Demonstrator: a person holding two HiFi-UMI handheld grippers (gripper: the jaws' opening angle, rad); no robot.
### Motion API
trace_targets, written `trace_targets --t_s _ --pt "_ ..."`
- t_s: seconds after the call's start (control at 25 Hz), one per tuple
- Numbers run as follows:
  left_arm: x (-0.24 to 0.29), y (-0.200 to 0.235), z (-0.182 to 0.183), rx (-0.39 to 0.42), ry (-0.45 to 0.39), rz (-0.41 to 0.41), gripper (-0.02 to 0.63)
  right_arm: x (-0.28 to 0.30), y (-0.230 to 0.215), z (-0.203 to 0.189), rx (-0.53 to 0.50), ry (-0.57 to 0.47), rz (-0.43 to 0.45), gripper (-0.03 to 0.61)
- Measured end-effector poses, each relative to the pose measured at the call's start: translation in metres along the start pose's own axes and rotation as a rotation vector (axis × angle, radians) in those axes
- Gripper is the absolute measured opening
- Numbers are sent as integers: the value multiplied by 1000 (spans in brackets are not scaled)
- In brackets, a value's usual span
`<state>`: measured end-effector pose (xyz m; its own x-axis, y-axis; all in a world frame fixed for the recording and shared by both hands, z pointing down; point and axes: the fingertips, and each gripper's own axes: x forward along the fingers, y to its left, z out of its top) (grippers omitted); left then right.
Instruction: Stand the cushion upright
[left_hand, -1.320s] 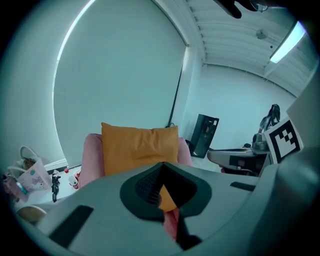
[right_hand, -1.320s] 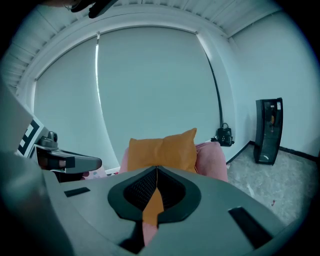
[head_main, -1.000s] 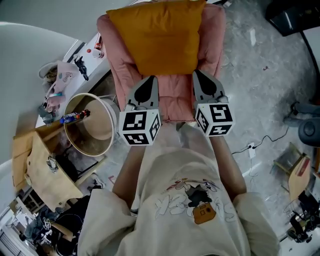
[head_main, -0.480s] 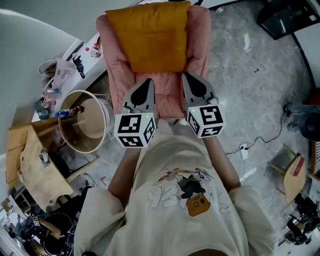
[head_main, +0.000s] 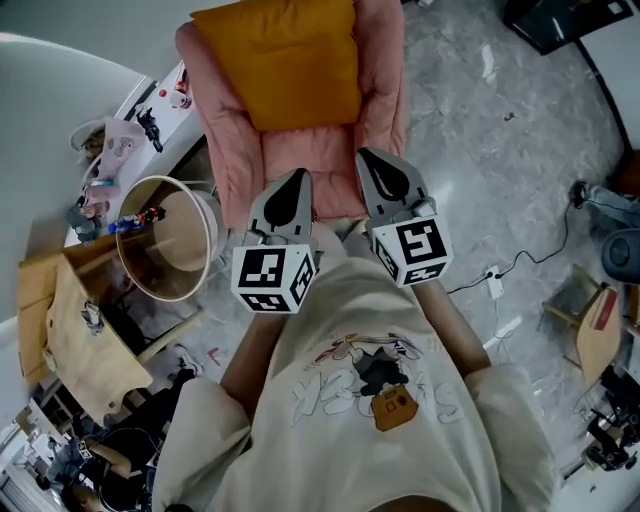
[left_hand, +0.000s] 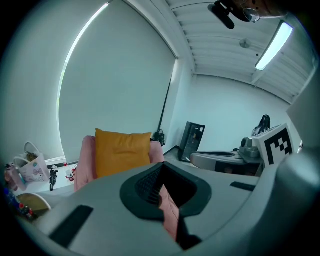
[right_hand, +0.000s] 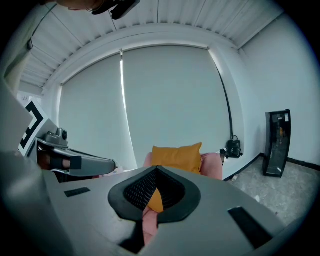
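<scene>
The orange cushion stands upright against the back of the pink armchair. It also shows in the left gripper view and the right gripper view, well ahead of both jaws. My left gripper hangs shut over the seat's front edge, with nothing held. My right gripper is beside it, also shut and empty. Both tips are clear of the cushion, with a strip of bare pink seat between. In its own view each gripper shows its jaws closed together.
A round wooden tub stands left of the chair, next to a low shelf with small toys and a cardboard box. A cable and plug strip lie on the marble floor at right. A black tower stands by the wall.
Both grippers have drawn back from the cushion's lower edge toward the person's body and risen a little. The cushion stays upright on the chair.
</scene>
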<state>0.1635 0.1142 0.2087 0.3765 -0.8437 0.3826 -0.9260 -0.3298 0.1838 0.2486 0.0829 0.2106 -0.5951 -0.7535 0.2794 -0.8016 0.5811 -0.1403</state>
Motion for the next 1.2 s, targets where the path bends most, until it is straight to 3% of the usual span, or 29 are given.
trace_targets --t_s 0.2,0.68,0.88,1.2 --pt "-19 5 -6 -2 -1 -47 6 -12 24 -7 9 5 -29 22" --pt "-87 66 16 69 -61 -111 5 -13 114 10 18 -29 -127 21" --pt "-113 72 14 117 -90 -173 5 -11 154 8 22 -41 -150 23" --pt "-132 101 3 147 -68 -238 5 8 196 2 14 -30 -185 23"
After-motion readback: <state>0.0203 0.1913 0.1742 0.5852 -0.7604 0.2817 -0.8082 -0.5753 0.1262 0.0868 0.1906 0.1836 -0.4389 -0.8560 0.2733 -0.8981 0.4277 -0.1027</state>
